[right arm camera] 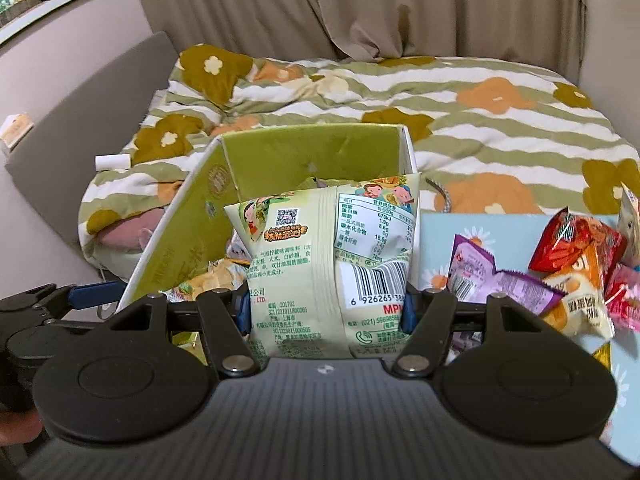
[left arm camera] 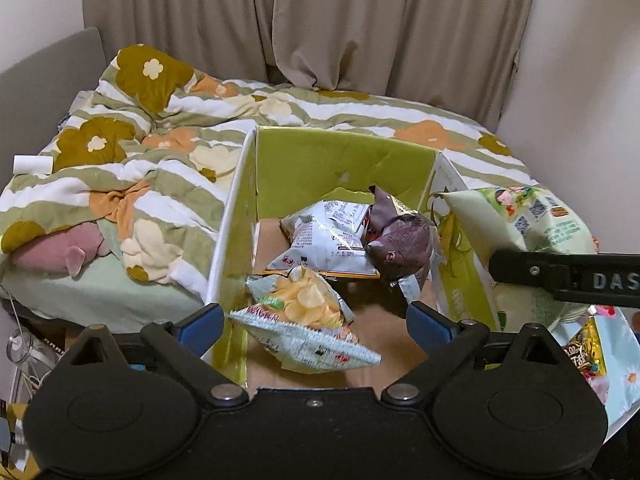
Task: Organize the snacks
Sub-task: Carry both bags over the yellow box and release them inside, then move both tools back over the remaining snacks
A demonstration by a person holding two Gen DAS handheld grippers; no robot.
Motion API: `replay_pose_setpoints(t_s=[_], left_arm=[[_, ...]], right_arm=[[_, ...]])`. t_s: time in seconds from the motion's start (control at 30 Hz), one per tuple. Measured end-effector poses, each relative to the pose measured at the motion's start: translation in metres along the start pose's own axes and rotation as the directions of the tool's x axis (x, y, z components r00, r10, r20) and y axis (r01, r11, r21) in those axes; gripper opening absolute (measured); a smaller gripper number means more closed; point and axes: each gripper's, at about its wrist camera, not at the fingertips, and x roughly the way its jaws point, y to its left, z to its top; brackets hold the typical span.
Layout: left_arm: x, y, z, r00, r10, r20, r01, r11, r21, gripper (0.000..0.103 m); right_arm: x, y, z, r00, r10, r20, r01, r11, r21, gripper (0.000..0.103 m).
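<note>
A green cardboard box (left arm camera: 340, 164) stands on the bed and holds a chip bag (left arm camera: 304, 320), a white bag (left arm camera: 324, 240) and a brown bag (left arm camera: 400, 240). My left gripper (left arm camera: 314, 322) is open just above the chip bag, which lies loose between the fingers. My right gripper (right arm camera: 326, 310) is shut on a pale green snack bag (right arm camera: 320, 248) and holds it over the box's right wall (right arm camera: 408, 148). That bag (left arm camera: 528, 224) and a right gripper finger (left arm camera: 560, 276) also show in the left wrist view.
A light blue sheet (right arm camera: 440, 232) right of the box carries several loose snack packets (right arm camera: 576, 256). A flowered quilt (left arm camera: 160, 152) covers the bed. A grey headboard (right arm camera: 92, 104) is at left, curtains (left arm camera: 360, 20) behind. A white tube (left arm camera: 32, 165) lies on the quilt.
</note>
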Motion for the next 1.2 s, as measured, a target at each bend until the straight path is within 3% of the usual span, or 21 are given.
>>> replay_pose_setpoints(t_s=[0.2, 0.43, 0.53, 0.57, 0.6, 0.97, 1.2], left_arm=[[-0.009, 0.010, -0.001, 0.999, 0.001, 0.033, -0.001, 1.000, 0.002, 0.100], [-0.019, 0.020, -0.005, 0.998, 0.053, 0.042, -0.051, 0.998, -0.039, 0.100], [-0.019, 0.021, -0.006, 0.998, 0.059, 0.036, -0.057, 0.997, -0.051, 0.100], [-0.019, 0.021, -0.007, 0.997, 0.064, 0.035, -0.062, 0.997, -0.051, 0.100], [-0.019, 0.020, -0.008, 0.997, 0.070, 0.033, -0.069, 0.996, -0.050, 0.100], [-0.028, 0.011, -0.015, 0.996, 0.076, 0.050, -0.074, 0.996, -0.045, 0.100], [-0.042, -0.003, -0.008, 0.994, 0.028, 0.104, -0.027, 1.000, -0.013, 0.100]], right_arm=[[0.010, 0.013, 0.004, 1.000, -0.006, -0.008, 0.006, 1.000, -0.007, 0.079], [0.028, 0.025, 0.003, 1.000, 0.006, -0.026, -0.008, 0.998, -0.061, 0.080], [0.031, 0.025, -0.001, 0.999, 0.025, -0.025, -0.027, 0.998, -0.062, 0.088], [0.032, 0.025, -0.002, 0.999, 0.029, -0.022, -0.030, 0.998, -0.063, 0.100], [0.032, 0.024, -0.004, 0.999, 0.034, -0.015, -0.035, 0.997, -0.062, 0.103], [0.018, 0.011, -0.020, 0.996, 0.072, 0.051, -0.071, 0.997, -0.029, 0.103], [-0.011, 0.003, -0.018, 0.994, 0.062, 0.089, -0.059, 0.997, -0.040, 0.103]])
